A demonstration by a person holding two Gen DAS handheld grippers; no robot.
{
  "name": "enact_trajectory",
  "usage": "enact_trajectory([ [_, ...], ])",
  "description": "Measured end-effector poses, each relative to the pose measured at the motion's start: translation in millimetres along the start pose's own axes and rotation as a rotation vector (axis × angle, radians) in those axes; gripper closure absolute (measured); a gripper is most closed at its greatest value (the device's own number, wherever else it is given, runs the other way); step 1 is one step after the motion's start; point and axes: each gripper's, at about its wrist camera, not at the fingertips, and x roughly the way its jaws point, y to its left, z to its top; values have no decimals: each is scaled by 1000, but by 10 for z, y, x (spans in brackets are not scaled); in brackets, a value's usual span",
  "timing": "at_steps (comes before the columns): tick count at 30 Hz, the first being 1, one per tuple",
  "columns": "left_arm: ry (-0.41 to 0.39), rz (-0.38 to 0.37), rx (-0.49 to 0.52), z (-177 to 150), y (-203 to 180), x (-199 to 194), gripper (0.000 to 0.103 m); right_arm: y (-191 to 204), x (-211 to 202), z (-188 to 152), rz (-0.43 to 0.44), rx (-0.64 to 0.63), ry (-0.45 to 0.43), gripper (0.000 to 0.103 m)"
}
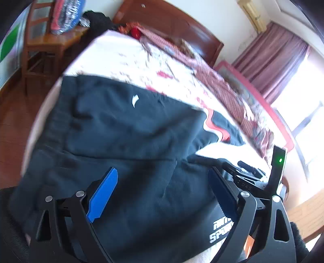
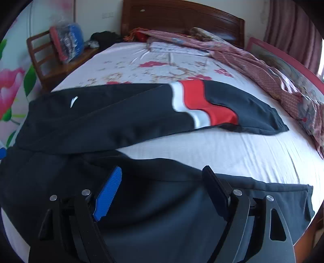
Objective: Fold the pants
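Note:
Dark navy pants (image 2: pixel 113 121) lie spread on the bed with the two legs apart. The far leg carries a red and white band (image 2: pixel 202 103); the near leg (image 2: pixel 182 212) lies along the bed's front edge. A small white logo (image 1: pixel 134 100) marks the waist end (image 1: pixel 113 125). My left gripper (image 1: pixel 163 182) hovers open over the waist part, blue pads wide apart, nothing between them. The right gripper (image 2: pixel 162 180) stands open above the near leg, also holding nothing. The right gripper's body (image 1: pixel 253 176) shows at the right in the left wrist view.
A flowered sheet (image 2: pixel 162 60) covers the bed (image 2: pixel 232 149). A striped pink quilt (image 2: pixel 263 66) lies bunched along the right side and head end. A wooden headboard (image 2: pixel 182 18) stands at the back. A wooden chair (image 2: pixel 46 58) with a bag stands at the left.

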Motion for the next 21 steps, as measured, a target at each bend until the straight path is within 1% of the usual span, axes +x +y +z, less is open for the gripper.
enact_trajectory([
  [1,11,51,5,21,28,135,14,122,103,16,-14,-37,6,22],
  [2,2,102,-6,54,93,222,15,233,223,37,-22,-72,17,22],
  [3,5,129,-21,97,158,312,15,314,342,51,-41,-94,39,22],
  [4,27,194,-45,159,292,444,16,335,455,70,-59,-96,44,22],
  [5,46,240,-73,198,411,545,27,326,490,100,-58,-73,16,22],
  [6,39,244,-98,247,524,602,30,292,551,151,-53,-42,20,21],
  [7,-2,276,-53,312,514,604,30,254,597,216,-59,-7,21,17],
  [8,5,327,-3,358,474,651,32,211,634,269,-58,20,27,17],
  [9,12,345,-1,403,484,678,33,198,685,327,-54,36,40,17],
  [11,-7,365,-56,528,569,684,38,197,712,372,-52,33,37,17],
  [12,-12,384,-66,566,601,700,43,175,694,372,-42,39,41,17],
  [13,-15,397,-68,591,608,714,44,131,641,358,-30,58,48,17],
  [14,-18,407,-62,597,575,716,44,51,535,343,-37,87,36,17],
  [16,-9,414,-45,567,509,702,42,-242,163,234,-49,166,-53,17],
  [17,4,411,-33,574,527,717,39,-450,4,142,-77,210,-73,17],
  [18,31,392,-22,587,526,717,33,-682,-116,31,-118,250,-76,17],
  [20,70,386,-31,546,585,618,32,-1258,-288,-257,-224,340,-47,17],
  [21,81,383,-49,545,592,562,27,-1546,-346,-410,-301,371,-26,17],
])
